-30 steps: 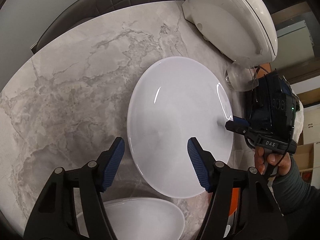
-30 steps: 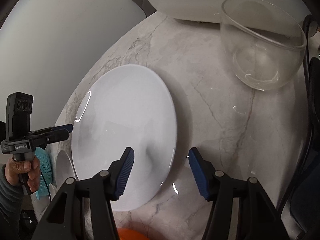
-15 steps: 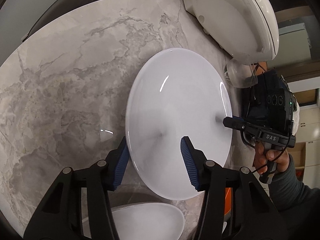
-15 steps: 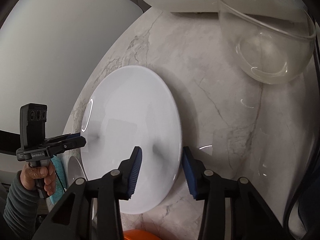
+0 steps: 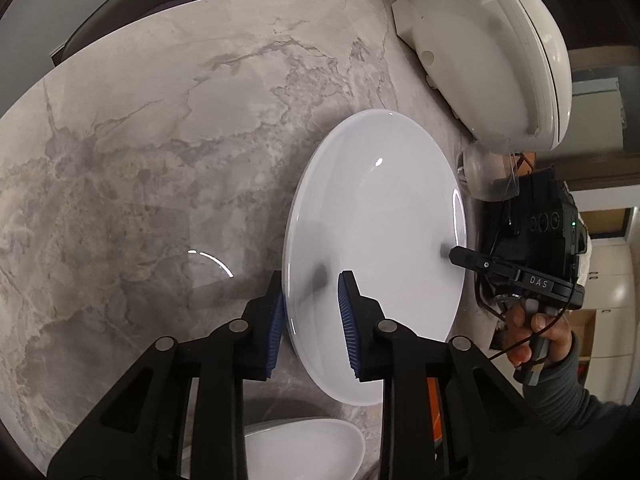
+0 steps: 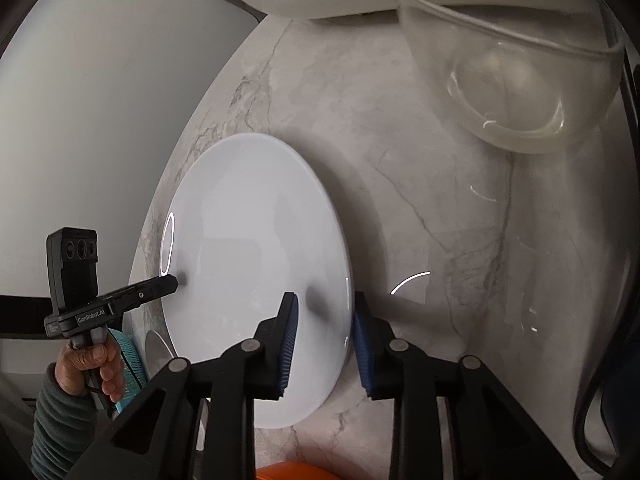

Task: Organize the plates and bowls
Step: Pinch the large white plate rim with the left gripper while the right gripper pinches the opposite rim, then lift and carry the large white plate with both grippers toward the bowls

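On the marble table [image 5: 160, 152] we've got a white plate [image 5: 384, 240] lying flat, with both grippers straddling opposite edges of its rim. Our left gripper [image 5: 310, 312] has its jaws narrow and closing, plate rim between the blue pads [image 5: 347, 320]; the outer pad looks to be at the rim, the inner one sits over the plate face with a small gap. Our right gripper [image 6: 323, 336] is the same story on the far edge: jaws narrow and closing, rim between them, contact hard to confirm, maybe just touching. Left wrist view shows the person's right hand [image 5: 536, 332] on the handle. Glass bowl [image 6: 508, 76] stands well apart from the plate, beside a white appliance [image 5: 488, 52]. Second white dish [image 5: 304, 448] sits near the plate, under the left gripper
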Demonstrator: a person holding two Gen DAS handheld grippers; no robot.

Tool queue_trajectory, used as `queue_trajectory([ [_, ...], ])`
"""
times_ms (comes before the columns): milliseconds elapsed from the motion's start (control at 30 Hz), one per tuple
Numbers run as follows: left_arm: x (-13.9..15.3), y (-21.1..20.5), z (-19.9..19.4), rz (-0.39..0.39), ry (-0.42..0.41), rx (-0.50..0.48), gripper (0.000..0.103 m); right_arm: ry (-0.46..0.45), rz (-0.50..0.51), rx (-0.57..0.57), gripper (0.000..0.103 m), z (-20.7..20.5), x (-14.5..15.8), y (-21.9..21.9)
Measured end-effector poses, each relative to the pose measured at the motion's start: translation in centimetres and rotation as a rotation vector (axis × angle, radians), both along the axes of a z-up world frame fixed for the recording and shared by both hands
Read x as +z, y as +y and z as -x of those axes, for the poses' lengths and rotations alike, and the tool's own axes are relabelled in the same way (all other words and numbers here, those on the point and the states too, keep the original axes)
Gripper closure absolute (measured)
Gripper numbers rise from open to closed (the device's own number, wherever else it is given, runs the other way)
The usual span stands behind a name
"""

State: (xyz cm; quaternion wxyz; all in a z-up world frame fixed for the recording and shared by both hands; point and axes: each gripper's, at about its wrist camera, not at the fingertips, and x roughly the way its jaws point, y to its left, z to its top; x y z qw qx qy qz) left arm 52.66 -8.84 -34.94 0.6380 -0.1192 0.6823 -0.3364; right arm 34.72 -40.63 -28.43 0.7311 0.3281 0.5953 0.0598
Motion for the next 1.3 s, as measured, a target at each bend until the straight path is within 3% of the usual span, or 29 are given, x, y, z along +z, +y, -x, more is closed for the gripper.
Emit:
queue_trajectory([
  [267,0.3,0.0,-0.2,-0.013,-0.031,0.006,0.079,0.01,-0.008,-0.024,0.07,0.9,0.5,-0.6],
  [333,0.4,-0.1,-0.1,-0.025,-0.043,0.005,0.079,0.0,0.011,-0.012,0.076,0.9,0.7,-0.6],
  [400,0.5,-0.2,-0.1,-0.05,-0.052,0.003,0.087,0.003,0.04,-0.006,0.084,0.9,0.6,-0.6],
  [833,1.1,-1.1,0.8,-0.094,-0.057,-0.009,0.089,-0.018,0.033,-0.038,0.085,1.0,0.9,-1.4],
  [1300,5.1,-0.6,3.1,-0.103,-0.102,0.02,0.088,-0.083,0.065,-0.016,0.085,1.0,3.7,-0.6],
])
